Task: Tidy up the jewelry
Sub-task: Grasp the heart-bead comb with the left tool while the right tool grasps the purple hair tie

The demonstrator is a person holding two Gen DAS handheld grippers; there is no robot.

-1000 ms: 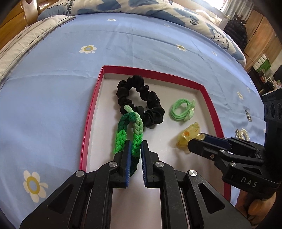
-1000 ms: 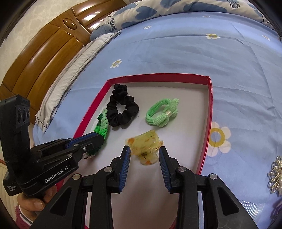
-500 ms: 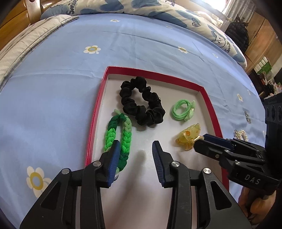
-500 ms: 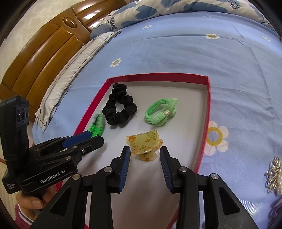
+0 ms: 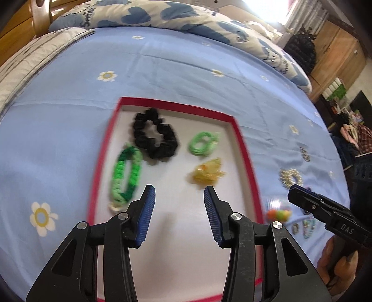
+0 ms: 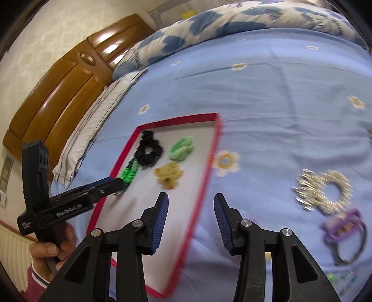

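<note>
A red-rimmed tray lies on the blue bedspread. In it lie a green braided band, a black scrunchie, a light green hair tie and a yellow claw clip. My left gripper hangs above the tray's near half, jaws opening, nothing between them. My right gripper hovers over the tray's right rim, jaws opening and empty. Loose on the bedspread lie a pearl scrunchie, a purple hair clip and a colourful bead piece.
A patterned duvet and a wooden headboard bound the far side of the bed. A striped pillow lies at the left. A hand holds the left gripper's handle. Furniture stands to the right of the bed.
My left gripper let go of the green braided band, opened and drew back upward. My right gripper opened wider, left the yellow clip in the tray and swung right toward the loose pieces.
</note>
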